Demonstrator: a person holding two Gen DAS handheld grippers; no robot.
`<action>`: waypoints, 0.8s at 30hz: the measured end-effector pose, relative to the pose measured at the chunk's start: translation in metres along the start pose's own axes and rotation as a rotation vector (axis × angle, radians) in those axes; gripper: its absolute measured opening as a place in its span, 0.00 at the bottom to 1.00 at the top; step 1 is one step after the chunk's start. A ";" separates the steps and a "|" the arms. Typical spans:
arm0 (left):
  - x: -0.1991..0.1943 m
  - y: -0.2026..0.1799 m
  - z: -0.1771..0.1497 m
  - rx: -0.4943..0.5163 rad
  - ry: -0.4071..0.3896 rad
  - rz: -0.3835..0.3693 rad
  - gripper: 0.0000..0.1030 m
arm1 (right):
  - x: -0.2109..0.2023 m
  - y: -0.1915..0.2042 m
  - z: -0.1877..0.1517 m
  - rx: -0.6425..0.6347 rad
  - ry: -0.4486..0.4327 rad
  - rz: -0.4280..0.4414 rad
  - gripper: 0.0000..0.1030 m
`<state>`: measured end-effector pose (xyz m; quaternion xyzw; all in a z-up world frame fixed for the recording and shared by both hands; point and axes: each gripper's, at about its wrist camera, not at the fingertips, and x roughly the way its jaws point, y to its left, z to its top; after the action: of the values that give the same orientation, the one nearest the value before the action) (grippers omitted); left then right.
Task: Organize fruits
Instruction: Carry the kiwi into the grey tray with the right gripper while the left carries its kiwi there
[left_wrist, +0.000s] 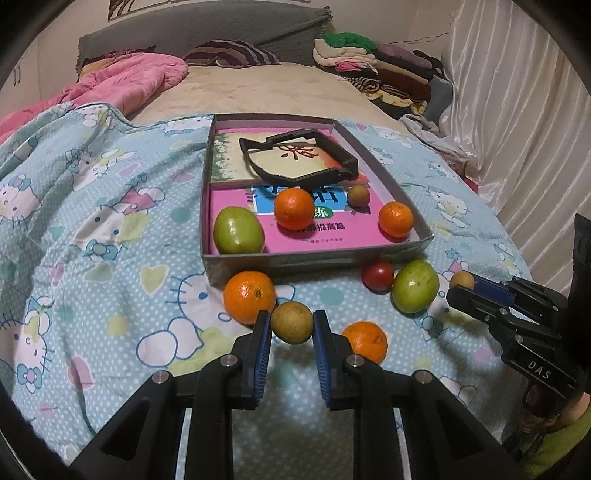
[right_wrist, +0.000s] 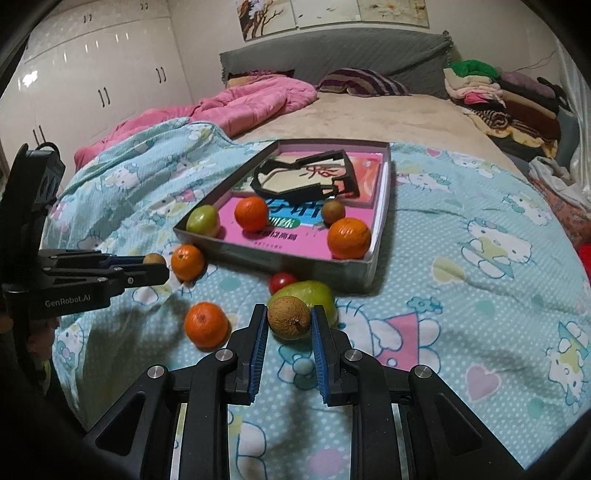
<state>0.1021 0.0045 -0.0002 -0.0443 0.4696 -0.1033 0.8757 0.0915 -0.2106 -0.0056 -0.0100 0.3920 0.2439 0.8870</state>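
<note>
My left gripper (left_wrist: 291, 320) is shut on a small brown-green round fruit (left_wrist: 291, 326), held just above the bedspread. My right gripper (right_wrist: 289, 314) is shut on a similar brown fruit (right_wrist: 289, 321). Each gripper shows in the other's view with its fruit: the right gripper (left_wrist: 458, 288) and the left gripper (right_wrist: 159, 266). A grey shallow box (left_wrist: 314, 258) lies ahead; it holds a green fruit (left_wrist: 239, 229), two oranges (left_wrist: 294, 208) (left_wrist: 395, 219) and a small brown fruit (left_wrist: 358, 195). Loose on the bedspread are two oranges (left_wrist: 249, 296) (left_wrist: 365, 341), a red tomato (left_wrist: 377, 276) and a green fruit (left_wrist: 415, 286).
The box also contains pink books and a black plastic frame (left_wrist: 299, 155) at its far end. A pink quilt (left_wrist: 122, 81) lies at the back left and a stack of folded clothes (left_wrist: 373, 70) at the back right. White curtains (left_wrist: 517, 110) hang on the right.
</note>
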 end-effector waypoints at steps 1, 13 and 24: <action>0.000 0.000 0.002 0.000 -0.001 -0.001 0.22 | 0.001 -0.001 0.001 0.002 0.000 -0.003 0.23; 0.015 -0.006 0.029 0.020 0.006 -0.012 0.22 | 0.013 -0.020 0.031 0.009 0.000 -0.041 0.23; 0.037 -0.008 0.056 0.025 0.019 0.001 0.22 | 0.041 -0.031 0.047 -0.008 0.051 -0.068 0.23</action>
<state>0.1677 -0.0124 0.0019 -0.0323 0.4764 -0.1092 0.8718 0.1614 -0.2110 -0.0066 -0.0331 0.4132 0.2146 0.8844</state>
